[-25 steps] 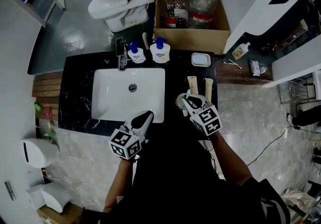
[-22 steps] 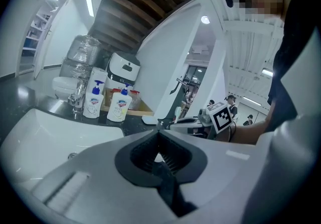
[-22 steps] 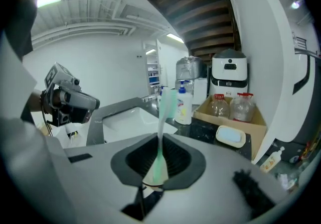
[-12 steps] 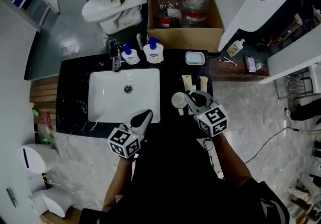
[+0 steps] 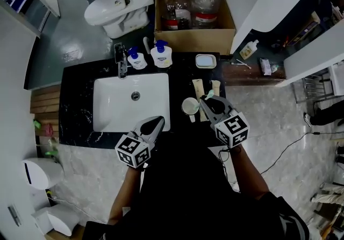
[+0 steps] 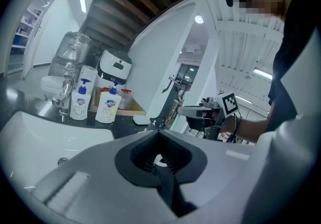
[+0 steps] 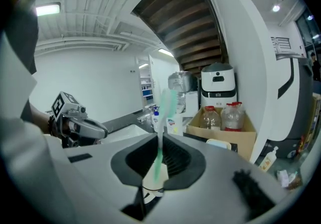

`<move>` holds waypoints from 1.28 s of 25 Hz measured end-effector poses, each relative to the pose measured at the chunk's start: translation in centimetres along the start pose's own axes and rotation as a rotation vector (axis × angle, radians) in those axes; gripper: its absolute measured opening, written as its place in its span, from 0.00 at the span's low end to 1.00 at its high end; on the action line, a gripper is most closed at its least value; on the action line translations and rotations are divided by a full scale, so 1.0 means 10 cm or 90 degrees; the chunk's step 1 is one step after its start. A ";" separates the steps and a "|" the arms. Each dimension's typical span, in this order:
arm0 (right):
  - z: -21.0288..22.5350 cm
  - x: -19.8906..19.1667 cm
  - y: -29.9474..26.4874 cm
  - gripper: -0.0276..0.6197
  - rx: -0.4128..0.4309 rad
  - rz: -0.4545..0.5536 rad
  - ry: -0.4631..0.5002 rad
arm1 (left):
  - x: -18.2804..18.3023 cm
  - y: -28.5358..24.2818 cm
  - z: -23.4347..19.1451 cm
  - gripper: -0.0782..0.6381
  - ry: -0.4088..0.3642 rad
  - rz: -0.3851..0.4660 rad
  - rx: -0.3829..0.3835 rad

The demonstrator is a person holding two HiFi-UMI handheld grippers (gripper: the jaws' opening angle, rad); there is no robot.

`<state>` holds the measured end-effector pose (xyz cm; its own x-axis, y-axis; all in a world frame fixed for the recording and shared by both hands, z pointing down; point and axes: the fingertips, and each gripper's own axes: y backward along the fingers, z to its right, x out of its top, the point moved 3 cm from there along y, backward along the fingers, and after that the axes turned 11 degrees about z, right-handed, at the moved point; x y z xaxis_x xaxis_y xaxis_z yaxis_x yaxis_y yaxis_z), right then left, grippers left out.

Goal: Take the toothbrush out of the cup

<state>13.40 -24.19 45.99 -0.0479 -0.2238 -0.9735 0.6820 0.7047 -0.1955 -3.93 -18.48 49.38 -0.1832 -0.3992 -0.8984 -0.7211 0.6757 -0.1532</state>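
right tool (image 7: 159, 157) clamps green toothbrush (image 7: 163, 112) near white cup (image 5: 190, 106); left tool (image 6: 160, 155) closed, empty.

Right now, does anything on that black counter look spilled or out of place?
Nothing stands out. The pale green toothbrush stands upright, clamped in the right gripper's jaws by the white cup; nothing is spilled.

Toothbrush (image 7: 159, 142): translucent pale green. Cup (image 5: 190, 106): white. Bench (image 5: 75, 99): black, faint white veining. Sink (image 5: 113, 110): white. Left tongs (image 5: 159, 121) and right tongs (image 5: 205, 98): grey, black pads, black-and-white square markers. Soap bottles (image 5: 161, 57): white, blue pumps. Box (image 5: 193, 33): brown cardboard. Floor (image 5: 279, 126): pale grey marbling.
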 end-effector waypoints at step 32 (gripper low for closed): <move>0.27 -0.22 0.68 0.10 -0.127 -0.036 -0.019 | -0.04 -0.12 0.09 0.12 -0.007 -0.029 -0.070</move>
<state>20.13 -20.74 47.10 -0.0589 -0.2843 -0.9569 0.5205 0.8092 -0.2725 -2.40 -18.60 49.57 -0.1421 -0.4210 -0.8959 -0.7979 0.5843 -0.1480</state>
